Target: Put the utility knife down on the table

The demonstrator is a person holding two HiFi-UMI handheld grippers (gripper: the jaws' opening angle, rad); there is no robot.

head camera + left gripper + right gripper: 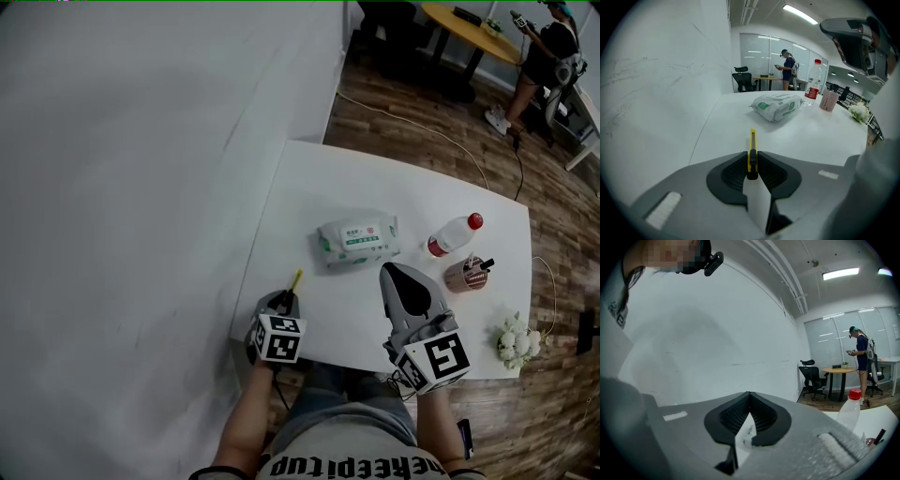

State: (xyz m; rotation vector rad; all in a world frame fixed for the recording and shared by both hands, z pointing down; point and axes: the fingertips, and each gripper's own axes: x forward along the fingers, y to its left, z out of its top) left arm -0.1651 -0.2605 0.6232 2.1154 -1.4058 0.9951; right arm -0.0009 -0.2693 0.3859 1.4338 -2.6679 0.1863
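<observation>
A slim yellow utility knife (pixel 752 151) with a black slider is clamped between the pads of my left gripper (pixel 751 161), its yellow tip pointing out over the white table (pixel 740 122). In the head view the left gripper (pixel 284 302) sits near the table's front left corner with the yellow utility knife (pixel 295 280) sticking out ahead of it. My right gripper (pixel 397 277) is raised over the front middle of the table, tilted up. In the right gripper view the right gripper (pixel 749 401) has its jaws closed together with nothing between them.
A pack of wet wipes (pixel 358 240) lies mid-table. To its right are a clear bottle with a red cap (pixel 454 234) on its side, a pink pen cup (pixel 468 274) and white flowers (pixel 517 339). A wall (pixel 141 206) runs along the table's left. A person (pixel 548 47) stands far back.
</observation>
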